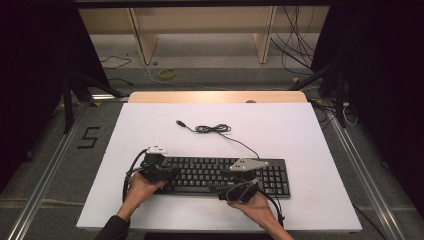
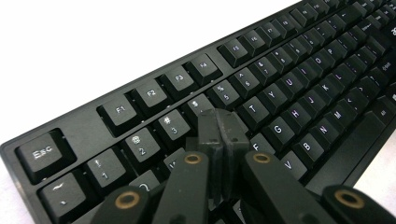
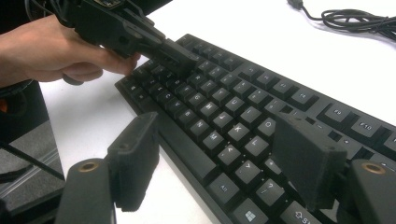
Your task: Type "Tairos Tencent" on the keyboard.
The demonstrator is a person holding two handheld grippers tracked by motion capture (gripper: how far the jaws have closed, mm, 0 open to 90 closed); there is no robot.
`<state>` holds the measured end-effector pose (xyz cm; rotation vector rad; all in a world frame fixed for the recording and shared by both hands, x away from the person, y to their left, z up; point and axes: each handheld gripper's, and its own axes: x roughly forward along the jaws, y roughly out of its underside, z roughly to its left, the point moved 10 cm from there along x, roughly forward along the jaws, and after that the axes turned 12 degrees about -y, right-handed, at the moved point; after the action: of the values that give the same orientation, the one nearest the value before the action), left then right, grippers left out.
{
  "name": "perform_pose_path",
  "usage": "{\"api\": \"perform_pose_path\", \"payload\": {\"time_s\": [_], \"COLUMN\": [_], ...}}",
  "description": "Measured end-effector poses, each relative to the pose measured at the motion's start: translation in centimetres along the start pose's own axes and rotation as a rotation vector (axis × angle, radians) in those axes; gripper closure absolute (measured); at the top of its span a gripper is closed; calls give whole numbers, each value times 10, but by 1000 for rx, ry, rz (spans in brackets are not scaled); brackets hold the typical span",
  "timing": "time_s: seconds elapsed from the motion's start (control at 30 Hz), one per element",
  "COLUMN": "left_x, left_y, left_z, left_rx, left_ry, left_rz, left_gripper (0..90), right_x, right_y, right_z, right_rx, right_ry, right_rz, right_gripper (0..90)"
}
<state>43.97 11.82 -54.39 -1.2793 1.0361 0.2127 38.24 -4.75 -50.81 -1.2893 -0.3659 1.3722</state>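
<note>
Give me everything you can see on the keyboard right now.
The keyboard is a black full-size board, plastic by its look, with white legends and a number pad, lying flat near the front of the white table. Its cable runs back to a loose coil. The shut left gripper tips rest on the upper-left letter keys; the right gripper hovers open over its lower rows.

Black keyboard (image 2: pixel 154 95) on white table (image 2: pixel 93 42), left gripper (image 2: pixel 222 133) jaws pressed together, tips over the number-row keys

Your keyboard (image 1: pixel 220 175) is black with white legends – black cable (image 1: pixel 215 129) too – on a white table (image 1: pixel 300 130).
</note>
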Motion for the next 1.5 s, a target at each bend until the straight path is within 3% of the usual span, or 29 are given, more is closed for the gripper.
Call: {"api": "perform_pose_path", "payload": {"time_s": [0.4,0.83,1.1,1.5], "left_x": [-15,-28,-36,-41], "left_y": [-7,-6,-6,-2], "left_z": [-5,-7,-8,-9], "left_rx": [-20,-57,-87,-87], "left_ry": [50,66,67,69], "left_rz": [-65,-109,-147,-168], "left_gripper": [739,480,422,369], "right_x": [3,8,14,31], "right_y": [-1,-2,-4,-6], "right_z": [2,6,7,7], "right_rx": [-5,-19,-29,-36], "right_ry": [-6,-17,-14,-13], "right_rz": [4,8,24,65], "right_gripper": [337,387,501,687]}}
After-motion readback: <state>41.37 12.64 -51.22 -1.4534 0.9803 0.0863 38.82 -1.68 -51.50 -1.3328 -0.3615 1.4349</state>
